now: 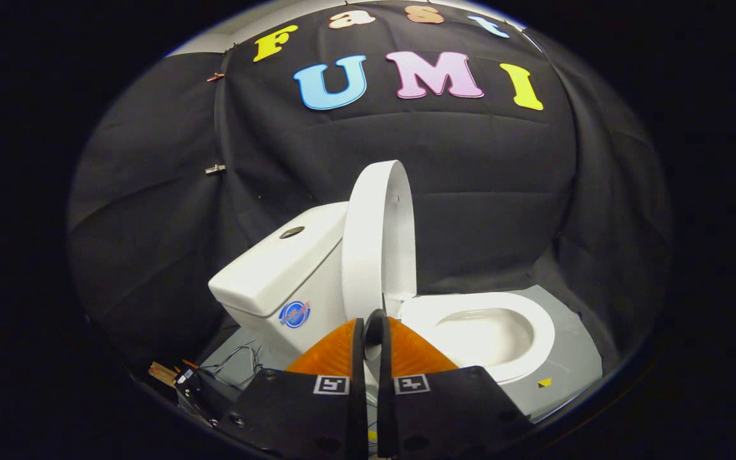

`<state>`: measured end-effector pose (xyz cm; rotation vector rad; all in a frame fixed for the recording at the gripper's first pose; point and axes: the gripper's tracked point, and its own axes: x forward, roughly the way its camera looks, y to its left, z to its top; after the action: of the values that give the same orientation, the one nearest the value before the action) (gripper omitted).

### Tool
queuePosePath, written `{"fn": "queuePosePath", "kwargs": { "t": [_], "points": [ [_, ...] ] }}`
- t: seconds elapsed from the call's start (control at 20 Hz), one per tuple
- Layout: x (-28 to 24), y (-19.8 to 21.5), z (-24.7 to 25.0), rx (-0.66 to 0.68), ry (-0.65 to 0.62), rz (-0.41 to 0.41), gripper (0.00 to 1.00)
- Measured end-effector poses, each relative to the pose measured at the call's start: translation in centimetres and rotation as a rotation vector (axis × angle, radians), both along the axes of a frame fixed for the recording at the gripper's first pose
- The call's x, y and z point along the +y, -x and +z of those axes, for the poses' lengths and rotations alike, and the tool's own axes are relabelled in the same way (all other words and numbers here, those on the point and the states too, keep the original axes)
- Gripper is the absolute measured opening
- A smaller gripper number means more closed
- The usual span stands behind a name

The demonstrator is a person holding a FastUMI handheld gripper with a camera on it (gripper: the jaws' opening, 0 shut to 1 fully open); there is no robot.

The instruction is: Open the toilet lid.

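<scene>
1. Black cloth walls close off the booth behind a white ceramic toilet standing on a grey floor panel.
2. Its white oval plastic lid stands upright, leaning toward the white tank, with the open bowl beside it.
3. Just below the lid's lower edge, the gripper has its fingers nearly pressed together, a thin gap between them; whether they pinch the lid cannot be told.

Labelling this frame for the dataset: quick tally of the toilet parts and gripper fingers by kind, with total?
Toilet lid, raised upright: 1
Tank: 1
Flush button on the tank: 1
Seat and bowl: 1
Fingers of the gripper, closed nearly together with a thin gap, in front of the lid's lower edge: 2
Total: 6
</scene>
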<state>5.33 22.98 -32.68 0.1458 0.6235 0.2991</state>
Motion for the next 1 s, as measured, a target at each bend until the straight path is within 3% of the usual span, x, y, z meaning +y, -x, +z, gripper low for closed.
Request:
{"fn": "queuePosePath", "kwargs": {
  "t": [0.4,0.85,0.95,1.0],
  "points": [
    [5.0,0.3,-0.6,-0.003,-0.015,0.093,0.11],
    [5.3,0.2,-0.3,-0.015,-0.015,0.122,0.11],
    [5.6,0.5,-0.3,-0.006,-0.053,0.147,0.21],
    [5.3,0.5,-0.1,-0.007,-0.068,0.145,0.32]
  ]
}}
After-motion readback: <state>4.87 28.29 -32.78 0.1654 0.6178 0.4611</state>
